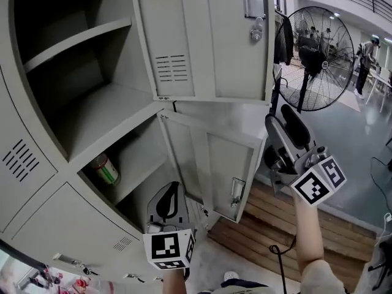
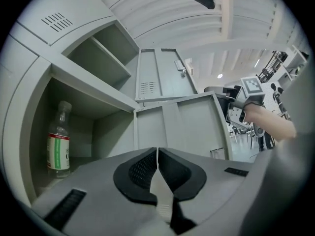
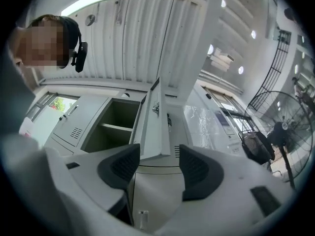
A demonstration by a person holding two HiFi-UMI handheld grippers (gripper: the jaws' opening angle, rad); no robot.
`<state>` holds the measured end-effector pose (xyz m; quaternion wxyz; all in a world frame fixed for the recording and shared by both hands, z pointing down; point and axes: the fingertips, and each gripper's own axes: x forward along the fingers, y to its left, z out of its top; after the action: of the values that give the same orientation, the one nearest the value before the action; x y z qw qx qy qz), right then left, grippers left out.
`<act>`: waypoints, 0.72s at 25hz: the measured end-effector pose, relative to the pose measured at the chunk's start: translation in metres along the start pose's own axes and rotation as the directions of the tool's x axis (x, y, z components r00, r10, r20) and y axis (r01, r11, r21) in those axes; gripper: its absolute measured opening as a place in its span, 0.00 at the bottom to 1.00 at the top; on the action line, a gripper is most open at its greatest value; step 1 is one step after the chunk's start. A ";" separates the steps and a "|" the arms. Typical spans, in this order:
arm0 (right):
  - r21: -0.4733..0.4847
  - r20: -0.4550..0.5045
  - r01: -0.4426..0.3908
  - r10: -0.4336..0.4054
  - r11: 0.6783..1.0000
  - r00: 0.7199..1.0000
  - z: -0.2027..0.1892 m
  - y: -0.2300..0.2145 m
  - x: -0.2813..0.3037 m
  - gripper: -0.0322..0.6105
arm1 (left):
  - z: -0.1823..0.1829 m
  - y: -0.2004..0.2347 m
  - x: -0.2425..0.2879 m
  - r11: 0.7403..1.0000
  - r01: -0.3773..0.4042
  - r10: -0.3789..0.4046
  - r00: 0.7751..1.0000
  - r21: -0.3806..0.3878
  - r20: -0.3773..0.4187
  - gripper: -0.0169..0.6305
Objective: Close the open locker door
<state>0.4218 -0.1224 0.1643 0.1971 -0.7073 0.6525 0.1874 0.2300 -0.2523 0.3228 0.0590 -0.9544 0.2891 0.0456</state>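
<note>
A: Right, quick check: seeing what open on the locker (image 1: 37, 164)?

B: Seeing two doors open. Upper door (image 1: 208, 35) swung out toward the right, w/ latch (image 1: 256, 30) near its free edge. Lower door (image 1: 214, 164) swung out too, just below it, hinged at the left, free edge toward the near right.

A: Inside?

B: Shelf (image 1: 79, 41) in the upper compt. Bottle (image 1: 105, 169) w/ green and red label in the lower compt, standing upright at the far left.

A: Right gripper (image 1: 283, 124)?

B: Held up at the right, just beside the free edge of the lower door and under the upper door's corner. Spread wide at the jaws, pinching nothing. Looking along it: edge of the upper door in line w/ the gap. Can't tell whether btwn the pads or farther off. No contact visible.

A: Left gripper (image 1: 171, 195)?

B: Low and near, in front of the lower compt, pointed at the inner face of the lower door. Pressed together at the jaws, nothing btwn.

A: Anything else?

B: Big fan (image 1: 315, 57) on a stand, far right. Wooden planks (image 1: 275, 225) on the floor, below and right of the lower door.
</note>
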 end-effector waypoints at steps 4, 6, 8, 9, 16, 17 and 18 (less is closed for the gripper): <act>0.041 -0.006 -0.057 0.057 0.998 0.998 -0.009 -0.004 0.021 0.41 | -0.003 0.008 -0.002 0.998 -0.060 0.060 0.998 0.004 -0.011 0.05; 0.053 -0.004 -0.077 0.078 0.996 0.997 -0.013 -0.005 0.028 0.41 | -0.005 0.011 -0.004 0.996 -0.084 0.084 0.996 0.002 -0.016 0.05; 0.065 0.001 -0.096 0.096 0.993 0.995 -0.015 -0.005 0.033 0.41 | -0.006 0.015 -0.006 0.994 -0.107 0.107 0.994 -0.004 -0.021 0.05; 0.072 0.004 -0.105 0.105 0.992 0.994 -0.016 -0.004 0.036 0.41 | -0.007 0.016 -0.008 0.993 -0.117 0.117 0.993 -0.006 -0.023 0.05; 0.090 0.034 -0.147 0.145 0.985 0.989 -0.012 -0.003 0.039 0.24 | -0.008 0.021 -0.016 0.985 -0.174 0.173 0.984 -0.005 -0.030 0.05; 0.088 0.035 -0.154 0.151 0.984 0.988 -0.012 -0.002 0.038 0.24 | -0.008 0.021 -0.017 0.984 -0.179 0.179 0.983 -0.005 -0.031 0.05; 0.085 0.033 -0.160 0.158 0.983 0.987 -0.011 -0.001 0.038 0.24 | -0.008 0.021 -0.017 0.983 -0.183 0.183 0.983 -0.004 -0.030 0.05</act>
<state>0.4261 -0.1603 0.1543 0.2207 -0.6410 0.7119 0.1833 0.2043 -0.2614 0.3306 0.0468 -0.9245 0.3763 0.0376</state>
